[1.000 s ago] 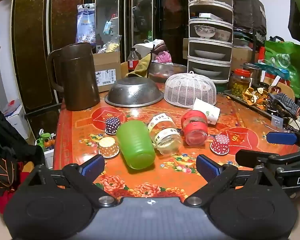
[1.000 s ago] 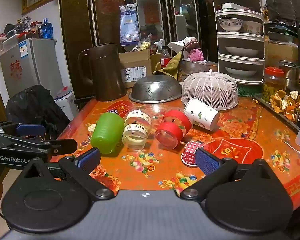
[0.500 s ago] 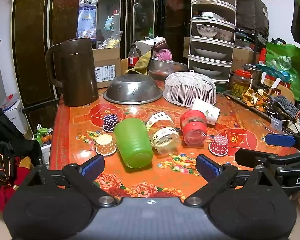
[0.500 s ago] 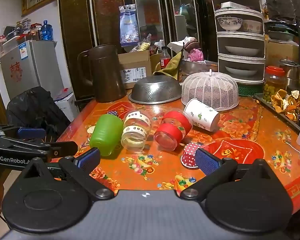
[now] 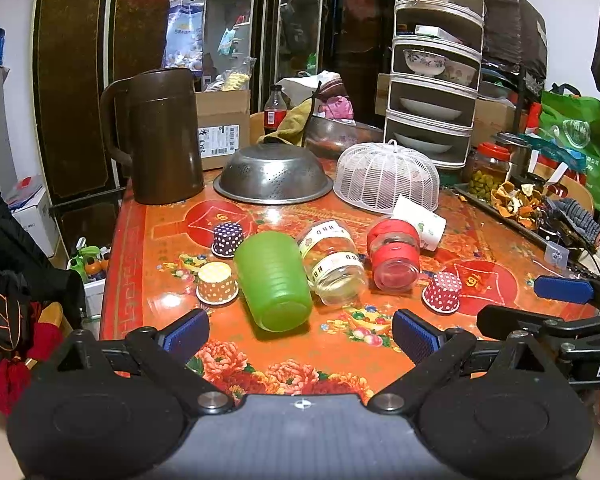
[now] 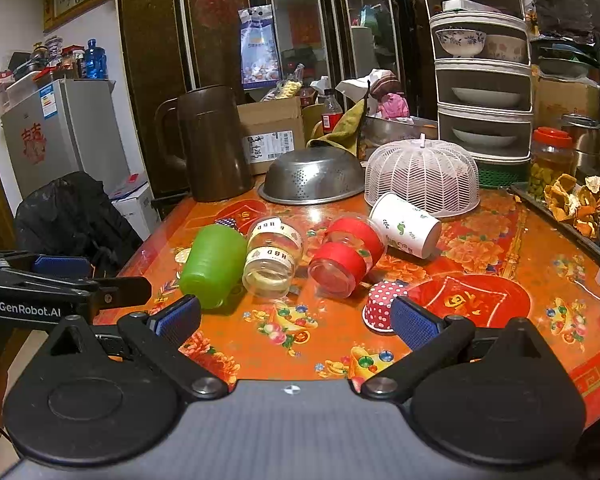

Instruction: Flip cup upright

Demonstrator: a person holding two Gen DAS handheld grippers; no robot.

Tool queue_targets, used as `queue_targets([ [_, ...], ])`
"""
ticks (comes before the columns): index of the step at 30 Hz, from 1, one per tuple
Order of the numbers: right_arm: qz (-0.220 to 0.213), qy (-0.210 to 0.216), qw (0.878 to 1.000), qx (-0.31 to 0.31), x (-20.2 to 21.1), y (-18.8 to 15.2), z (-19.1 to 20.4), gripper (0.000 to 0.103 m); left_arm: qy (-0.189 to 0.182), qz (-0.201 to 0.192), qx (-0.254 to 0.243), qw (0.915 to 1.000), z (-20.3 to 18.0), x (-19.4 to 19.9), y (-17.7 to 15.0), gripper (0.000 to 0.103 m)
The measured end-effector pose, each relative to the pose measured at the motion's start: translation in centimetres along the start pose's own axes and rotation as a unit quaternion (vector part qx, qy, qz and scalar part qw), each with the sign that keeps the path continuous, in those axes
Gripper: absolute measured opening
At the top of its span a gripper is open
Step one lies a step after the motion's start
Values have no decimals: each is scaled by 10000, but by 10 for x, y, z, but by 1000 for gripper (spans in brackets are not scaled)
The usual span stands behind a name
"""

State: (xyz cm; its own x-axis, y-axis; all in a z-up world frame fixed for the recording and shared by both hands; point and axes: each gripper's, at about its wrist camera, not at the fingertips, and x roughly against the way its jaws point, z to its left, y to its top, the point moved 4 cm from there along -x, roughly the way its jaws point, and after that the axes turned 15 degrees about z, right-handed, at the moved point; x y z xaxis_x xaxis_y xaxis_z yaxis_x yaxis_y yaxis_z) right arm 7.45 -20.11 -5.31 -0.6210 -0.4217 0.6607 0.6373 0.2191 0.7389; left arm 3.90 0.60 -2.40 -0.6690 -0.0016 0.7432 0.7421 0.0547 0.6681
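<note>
The left gripper is held above the near edge of the table, jaws spread wide, nothing between them. The right gripper is likewise wide apart and empty, beside the left one.

The green cup lies on its side in front of the left gripper, closed base toward the camera. To its right, just beside it, lies a clear jar, then a red jar, then a white paper cup, all on their sides.

Three small dotted paper cups stand inverted:
- orange, just left of the green cup
- purple, behind it
- red, near the right.

A brown jug, an inverted colander and a white mesh cover stand at the far side.
</note>
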Motion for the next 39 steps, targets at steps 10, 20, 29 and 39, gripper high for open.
queue_targets([
  [10, -38, 33, 10000, 75, 6, 0, 3, 102, 46, -20, 4, 10000, 0, 5, -3, 99],
  [20, -80, 63, 9999, 78, 7, -1, 3, 102, 31, -28, 8, 10000, -1, 6, -4, 99],
  [29, -141, 99, 9998, 86, 8, 2, 5, 102, 44, -55, 20, 10000, 0, 6, -3, 99],
  [39, -66, 87, 9999, 129, 4, 2, 6, 102, 40, -18, 40, 10000, 1, 5, -4, 99],
])
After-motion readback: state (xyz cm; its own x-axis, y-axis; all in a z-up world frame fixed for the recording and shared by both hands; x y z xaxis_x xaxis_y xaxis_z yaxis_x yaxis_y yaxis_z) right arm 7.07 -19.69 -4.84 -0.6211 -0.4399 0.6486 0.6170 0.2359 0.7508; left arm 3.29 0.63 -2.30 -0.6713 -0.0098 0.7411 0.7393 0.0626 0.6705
